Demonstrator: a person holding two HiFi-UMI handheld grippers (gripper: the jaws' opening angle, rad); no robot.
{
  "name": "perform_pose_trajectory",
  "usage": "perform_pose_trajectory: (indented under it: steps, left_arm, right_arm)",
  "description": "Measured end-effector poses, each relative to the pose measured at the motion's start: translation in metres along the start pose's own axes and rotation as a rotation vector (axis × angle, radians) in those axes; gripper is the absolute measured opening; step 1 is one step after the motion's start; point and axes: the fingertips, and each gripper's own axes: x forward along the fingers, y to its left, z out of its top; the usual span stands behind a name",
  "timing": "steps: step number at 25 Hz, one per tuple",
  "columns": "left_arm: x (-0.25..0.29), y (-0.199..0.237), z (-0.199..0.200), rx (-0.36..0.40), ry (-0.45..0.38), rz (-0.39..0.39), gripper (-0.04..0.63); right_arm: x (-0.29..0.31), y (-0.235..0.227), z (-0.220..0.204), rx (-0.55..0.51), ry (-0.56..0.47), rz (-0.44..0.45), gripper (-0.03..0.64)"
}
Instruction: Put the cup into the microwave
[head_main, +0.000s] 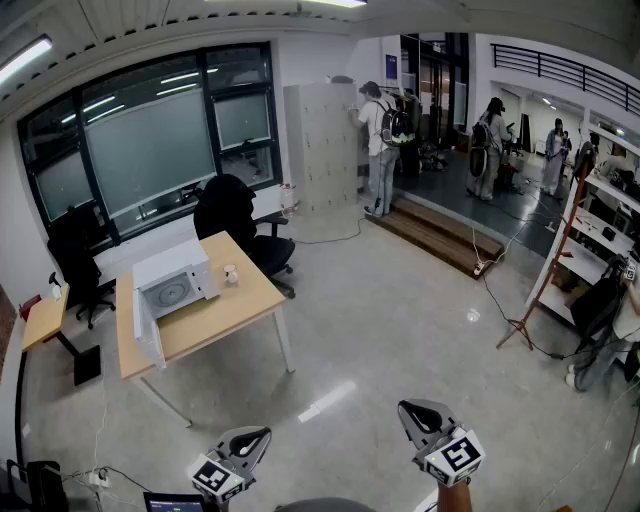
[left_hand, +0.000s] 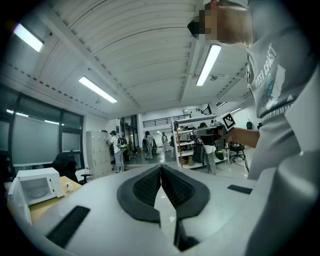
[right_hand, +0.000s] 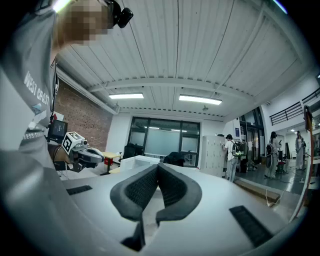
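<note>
A white microwave (head_main: 175, 288) stands on a wooden table (head_main: 240, 310) far off at the left of the head view, its door (head_main: 148, 338) swung open. A small white cup (head_main: 231, 275) sits on the table just right of it. Both grippers hover low in the foreground, far from the table. The left gripper (head_main: 258, 437) is shut and empty, and so is the right gripper (head_main: 415, 412). In the left gripper view the pads (left_hand: 161, 169) meet, with the microwave (left_hand: 36, 185) small at the left. The right gripper view shows the jaws (right_hand: 158, 168) pressed together.
Black office chairs (head_main: 232, 212) stand behind the table, with a small side desk (head_main: 45, 318) at the left. Grey lockers (head_main: 322, 148) and several people (head_main: 380, 135) are at the back. A wooden step (head_main: 440, 235), a shelf rack (head_main: 590, 240) and floor cables (head_main: 100, 478) border the open floor.
</note>
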Motion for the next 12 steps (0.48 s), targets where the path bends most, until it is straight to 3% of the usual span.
perform_pose_trajectory:
  steps: [12]
  left_arm:
    - [-0.029, -0.011, -0.009, -0.003, -0.001, 0.015, 0.021]
  right_arm:
    - [-0.007, 0.023, 0.001, -0.007, 0.003, 0.019, 0.018]
